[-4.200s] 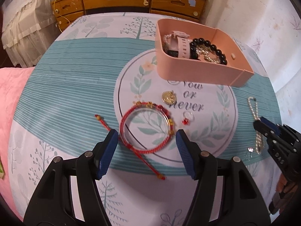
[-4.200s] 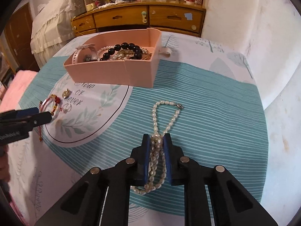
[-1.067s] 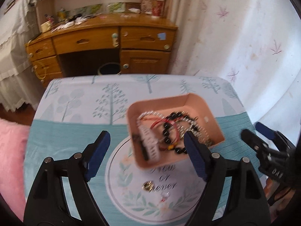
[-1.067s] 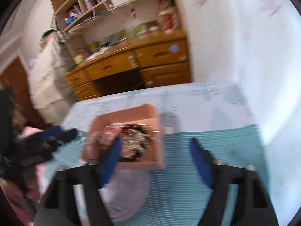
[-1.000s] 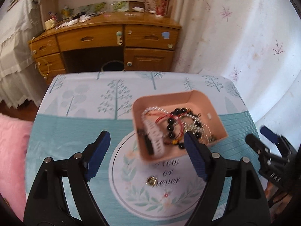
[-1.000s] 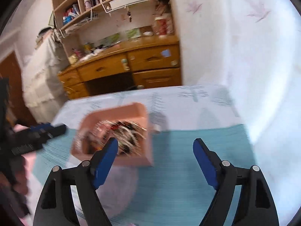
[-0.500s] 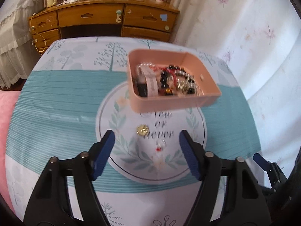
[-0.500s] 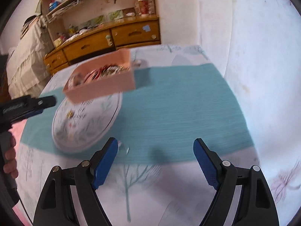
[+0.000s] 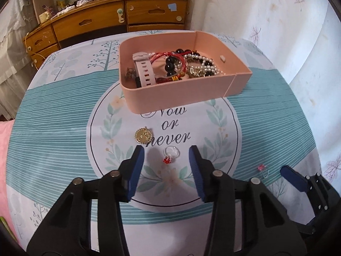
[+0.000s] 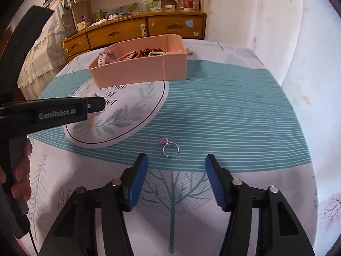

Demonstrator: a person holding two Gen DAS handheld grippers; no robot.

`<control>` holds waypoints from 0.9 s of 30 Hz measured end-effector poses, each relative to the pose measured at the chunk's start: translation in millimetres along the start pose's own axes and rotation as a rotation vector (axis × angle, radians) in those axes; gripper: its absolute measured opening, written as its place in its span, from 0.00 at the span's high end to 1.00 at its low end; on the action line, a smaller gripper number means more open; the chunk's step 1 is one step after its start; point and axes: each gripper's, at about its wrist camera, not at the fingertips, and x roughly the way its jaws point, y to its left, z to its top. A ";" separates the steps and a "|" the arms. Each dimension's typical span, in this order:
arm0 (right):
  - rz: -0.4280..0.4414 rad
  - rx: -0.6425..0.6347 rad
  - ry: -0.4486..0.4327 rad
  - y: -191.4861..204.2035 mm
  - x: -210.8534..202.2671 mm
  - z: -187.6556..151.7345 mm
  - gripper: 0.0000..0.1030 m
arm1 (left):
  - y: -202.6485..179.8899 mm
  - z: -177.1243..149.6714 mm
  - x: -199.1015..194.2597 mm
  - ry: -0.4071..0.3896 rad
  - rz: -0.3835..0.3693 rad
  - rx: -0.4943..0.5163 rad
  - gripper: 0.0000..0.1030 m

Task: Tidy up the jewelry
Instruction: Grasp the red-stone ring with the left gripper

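A pink box (image 9: 183,98) on the table holds a watch strap, red cord bracelet, black beads and pearls; it also shows in the right wrist view (image 10: 138,70). My left gripper (image 9: 167,154) is open just above the cloth, its fingers either side of a clear ring with a red stone (image 9: 170,153). A gold round pendant (image 9: 143,135) lies just beyond the left finger. My right gripper (image 10: 175,159) is open and empty, just short of a silver ring with a pink stone (image 10: 170,148), which also shows in the left wrist view (image 9: 262,170).
The table wears a teal-striped cloth with a white "Now or never" circle (image 9: 230,132). A wooden dresser (image 9: 106,21) stands behind the table, a white wall to the right. The left gripper's side (image 10: 53,112) crosses the right wrist view's left half.
The red cord bracelet and the pearl strand have gone from the cloth into the pink box. Both grippers have come down from above the box, open, to the two rings.
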 end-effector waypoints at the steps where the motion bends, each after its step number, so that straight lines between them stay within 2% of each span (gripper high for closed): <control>1: 0.008 -0.003 -0.005 1.4 1.6 0.0 0.48 | -1.0 -0.6 0.8 0.000 0.005 0.009 0.65; 3: 0.010 -0.015 -0.009 2.6 5.8 2.7 0.50 | -2.9 -2.1 2.9 0.000 0.016 0.027 0.67; 7: -0.002 -0.030 -0.024 4.8 11.0 6.9 0.60 | -5.8 -5.2 8.5 0.013 0.015 0.055 0.76; 12: 0.011 -0.038 -0.030 4.2 14.8 10.7 0.65 | -10.6 -7.4 7.6 -0.001 0.013 0.077 0.83; 14: 0.015 -0.044 -0.034 4.5 17.1 13.2 0.71 | -12.3 -7.1 7.8 -0.003 0.012 0.083 0.87; 16: 0.028 -0.039 -0.032 2.9 19.4 16.7 0.82 | -12.6 -6.9 8.1 -0.002 0.013 0.084 0.88; 18: 0.049 -0.028 -0.027 0.2 20.4 19.2 0.86 | -12.9 -7.1 8.3 -0.003 0.007 0.082 0.88; 27: 0.095 0.036 -0.002 -6.9 22.6 25.6 0.87 | -2.5 -6.0 6.3 -0.006 -0.010 0.054 0.88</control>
